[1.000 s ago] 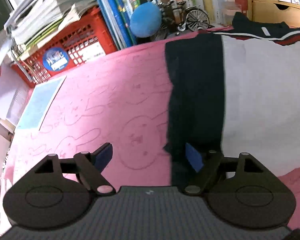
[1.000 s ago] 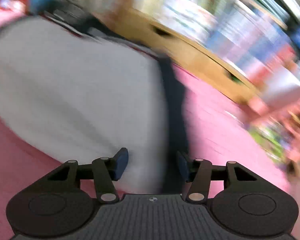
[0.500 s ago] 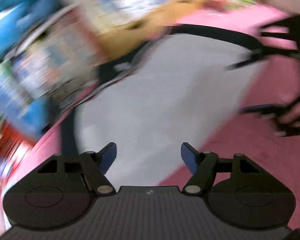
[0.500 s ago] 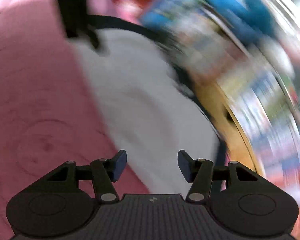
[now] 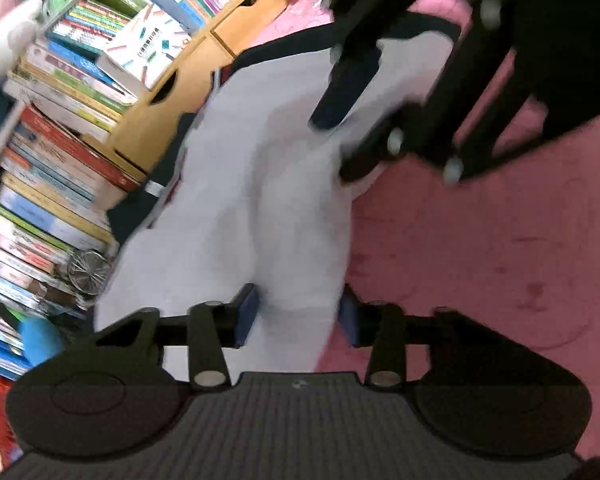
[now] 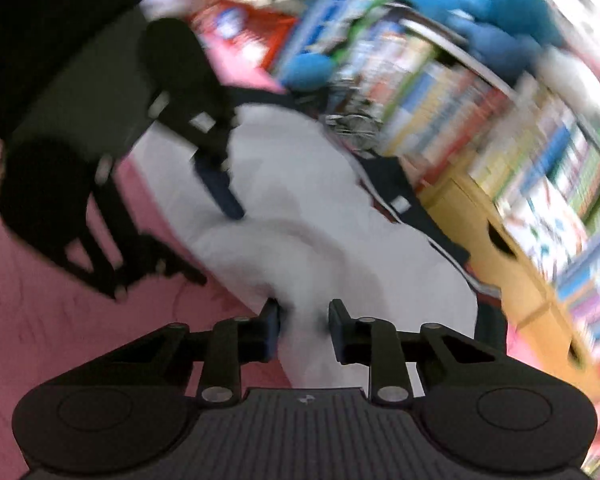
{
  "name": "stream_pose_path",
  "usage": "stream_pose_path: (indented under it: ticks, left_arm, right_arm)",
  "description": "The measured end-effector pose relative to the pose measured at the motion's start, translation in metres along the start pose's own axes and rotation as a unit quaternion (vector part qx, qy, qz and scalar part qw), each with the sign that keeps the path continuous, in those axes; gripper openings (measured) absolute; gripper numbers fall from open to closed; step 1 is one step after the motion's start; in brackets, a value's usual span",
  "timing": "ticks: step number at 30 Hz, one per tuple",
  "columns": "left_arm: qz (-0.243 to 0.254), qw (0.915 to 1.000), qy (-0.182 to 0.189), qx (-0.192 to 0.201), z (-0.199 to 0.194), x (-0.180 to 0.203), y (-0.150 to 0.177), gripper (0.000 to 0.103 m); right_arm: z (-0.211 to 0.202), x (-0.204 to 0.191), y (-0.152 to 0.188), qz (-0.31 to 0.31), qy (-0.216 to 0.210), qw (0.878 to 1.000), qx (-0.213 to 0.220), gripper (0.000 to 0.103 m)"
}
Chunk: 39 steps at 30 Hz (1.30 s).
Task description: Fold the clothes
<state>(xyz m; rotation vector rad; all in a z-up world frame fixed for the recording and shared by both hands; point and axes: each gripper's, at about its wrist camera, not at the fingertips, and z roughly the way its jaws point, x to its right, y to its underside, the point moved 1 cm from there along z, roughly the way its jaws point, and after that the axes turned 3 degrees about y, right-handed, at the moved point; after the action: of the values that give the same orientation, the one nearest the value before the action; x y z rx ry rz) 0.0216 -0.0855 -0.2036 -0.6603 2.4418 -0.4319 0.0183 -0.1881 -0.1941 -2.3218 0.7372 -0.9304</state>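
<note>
A white garment (image 5: 280,160) with black trim lies on the pink rabbit-print cloth (image 5: 480,260). My left gripper (image 5: 298,316) has its blue pads pressed in on a bunched near edge of the white fabric. In the same view, my right gripper (image 5: 334,150) grips the garment's far end. In the blurred right wrist view, my right gripper (image 6: 304,332) is narrowed on a raised fold of the garment (image 6: 320,200). The left gripper (image 6: 216,244) faces it from the other end.
Rows of books (image 5: 60,160) and a wooden drawer unit (image 5: 172,92) run along the garment's far side. A blue plush ball (image 5: 40,340) and a small bicycle model (image 5: 88,272) stand by the books. A red crate (image 6: 240,28) sits further off.
Both grippers swung round to opposite ends of the white garment and now face each other. Their fingers went from wide open to closed on the fabric.
</note>
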Motion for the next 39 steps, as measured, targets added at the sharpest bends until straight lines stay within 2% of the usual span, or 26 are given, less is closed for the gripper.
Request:
stream_pose_path:
  ticks: [1, 3, 4, 5, 8, 10, 12, 13, 14, 15, 18, 19, 20, 21, 23, 26, 29, 31, 33, 37, 39]
  left_arm:
    - [-0.014, 0.9999, 0.005, 0.000, 0.001, -0.007, -0.001, 0.024]
    - [-0.071, 0.9971, 0.026, 0.003, -0.003, -0.028, -0.003, 0.016]
    - [-0.085, 0.9959, 0.031, 0.007, -0.007, -0.033, -0.005, 0.016]
    - [-0.094, 0.9949, 0.034, 0.013, -0.012, -0.039, -0.006, 0.015]
    - [-0.091, 0.9948, 0.039, 0.026, -0.023, -0.044, -0.010, 0.011]
    - [-0.082, 0.9952, 0.042, 0.032, -0.031, -0.043, -0.012, 0.011]
    - [-0.065, 0.9965, 0.037, 0.037, -0.037, -0.040, -0.013, 0.013]
    - [-0.043, 0.9983, 0.021, 0.035, -0.035, -0.034, -0.011, 0.015]
    - [-0.022, 0.9991, 0.006, 0.035, -0.032, -0.027, -0.011, 0.019]
    - [-0.002, 0.9992, -0.010, 0.038, -0.028, -0.019, -0.012, 0.029]
    - [0.053, 0.9962, -0.052, 0.046, -0.016, 0.002, -0.017, 0.040]
    - [0.064, 0.9953, -0.055, 0.047, -0.011, 0.006, -0.019, 0.040]
    - [0.073, 0.9949, -0.057, 0.041, -0.005, 0.009, -0.020, 0.034]
    - [0.073, 0.9956, -0.053, 0.023, 0.003, 0.008, -0.020, 0.020]
    - [0.050, 0.9978, -0.038, -0.020, 0.016, -0.006, -0.011, 0.013]
    - [0.020, 0.9957, -0.036, -0.083, 0.021, -0.030, 0.024, 0.014]
    - [0.002, 0.9920, -0.039, -0.120, 0.010, -0.047, 0.061, 0.014]
    - [-0.022, 0.9886, -0.039, -0.144, 0.005, -0.055, 0.077, 0.014]
    - [-0.042, 0.9855, -0.040, -0.160, 0.000, -0.061, 0.088, 0.014]
    - [-0.048, 0.9809, -0.038, -0.184, -0.010, -0.062, 0.102, 0.014]
    - [-0.079, 0.9727, -0.039, -0.215, -0.018, -0.072, 0.118, 0.019]
  right_arm:
    - [-0.005, 0.002, 0.003, -0.001, 0.004, 1.000, 0.004, 0.029]
    - [-0.011, -0.009, 0.011, -0.068, 0.027, 0.997, 0.027, 0.042]
    - [-0.013, -0.019, 0.016, -0.108, 0.039, 0.993, 0.040, 0.056]
    - [-0.013, -0.030, 0.021, -0.148, 0.050, 0.986, 0.051, 0.065]
    - [-0.006, -0.057, 0.033, -0.230, 0.080, 0.966, 0.081, 0.066]
    - [0.004, -0.056, 0.030, -0.236, 0.086, 0.964, 0.083, 0.062]
    - [0.013, -0.053, 0.025, -0.235, 0.088, 0.965, 0.082, 0.040]
    - [0.017, -0.051, 0.023, -0.234, 0.090, 0.965, 0.082, 0.018]
    - [0.022, -0.050, 0.020, -0.233, 0.091, 0.965, 0.081, 0.015]
    - [0.027, -0.048, 0.018, -0.233, 0.093, 0.965, 0.081, 0.013]
    - [0.037, -0.043, 0.013, -0.232, 0.095, 0.965, 0.082, 0.012]
    - [0.035, -0.041, 0.013, -0.232, 0.095, 0.964, 0.085, 0.011]
    - [0.033, -0.040, 0.015, -0.235, 0.094, 0.964, 0.086, 0.010]
    - [0.032, -0.040, 0.017, -0.240, 0.093, 0.963, 0.085, 0.010]
    - [0.026, -0.040, 0.026, -0.249, 0.094, 0.961, 0.078, 0.009]
    - [0.025, -0.021, 0.056, -0.246, 0.107, 0.963, 0.022, 0.008]
    - [0.015, 0.008, 0.102, -0.231, 0.119, 0.964, -0.052, 0.008]
    - [0.003, 0.013, 0.126, -0.247, 0.119, 0.959, -0.072, 0.008]
    - [-0.007, 0.017, 0.135, -0.240, 0.114, 0.960, -0.084, 0.008]
    - [-0.022, 0.023, 0.140, -0.202, 0.100, 0.968, -0.107, 0.010]
    - [-0.030, 0.024, 0.143, -0.192, 0.092, 0.970, -0.120, 0.010]
